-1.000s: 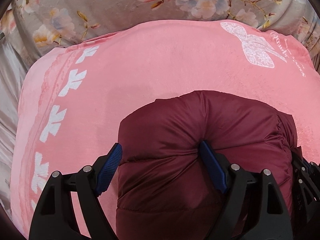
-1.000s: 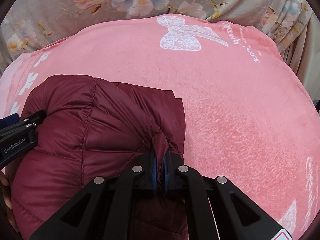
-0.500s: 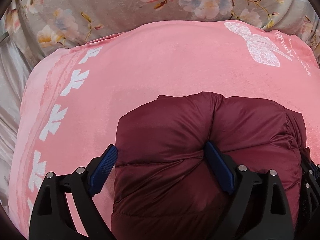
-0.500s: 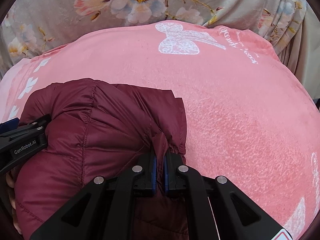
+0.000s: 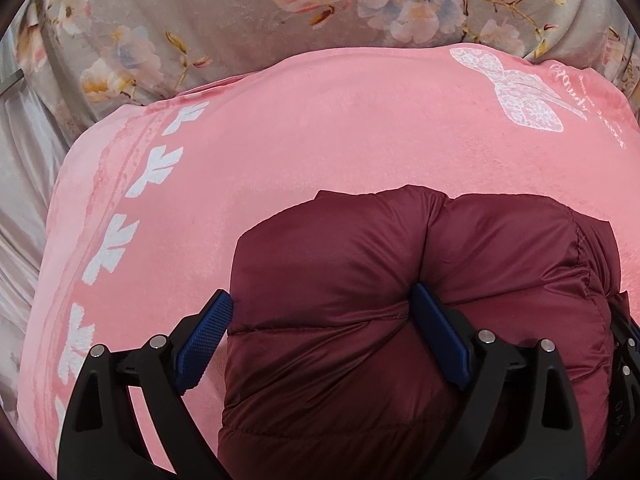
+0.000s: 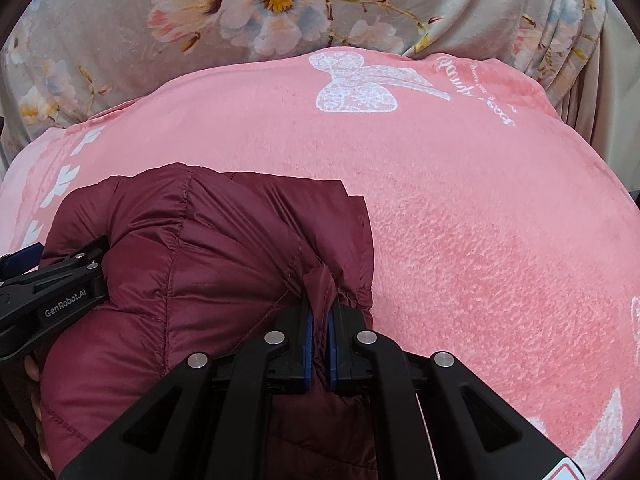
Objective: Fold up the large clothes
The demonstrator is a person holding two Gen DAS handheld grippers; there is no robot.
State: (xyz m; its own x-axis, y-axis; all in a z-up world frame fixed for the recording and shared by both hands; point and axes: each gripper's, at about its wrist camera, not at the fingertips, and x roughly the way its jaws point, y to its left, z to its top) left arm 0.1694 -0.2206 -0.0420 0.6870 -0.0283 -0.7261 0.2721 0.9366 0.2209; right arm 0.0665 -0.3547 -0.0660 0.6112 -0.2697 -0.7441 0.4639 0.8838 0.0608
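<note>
Maroon puffer jacket (image 5: 340, 340): bundled on pink blanket (image 5: 320, 140). Light, puffy, slippery shell, springs back; best gripped at seams or hems. Left tongs (image 5: 320, 332) wide, straddling a bulge. Right tongs (image 6: 319, 312) pinching a fabric fold.

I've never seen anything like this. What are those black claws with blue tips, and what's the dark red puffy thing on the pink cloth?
No robot here: a person holds a two-finger gripper in each hand, each carrying a wide-angle camera looking along its fingers. One picture is from the left hand, the other from the right. The dark red thing is a padded jacket, bundled on a pink blanket over flowered fabric. The right gripper is shut on a pinch of jacket. The left gripper is open wide, straddling a bulge of it.
</note>
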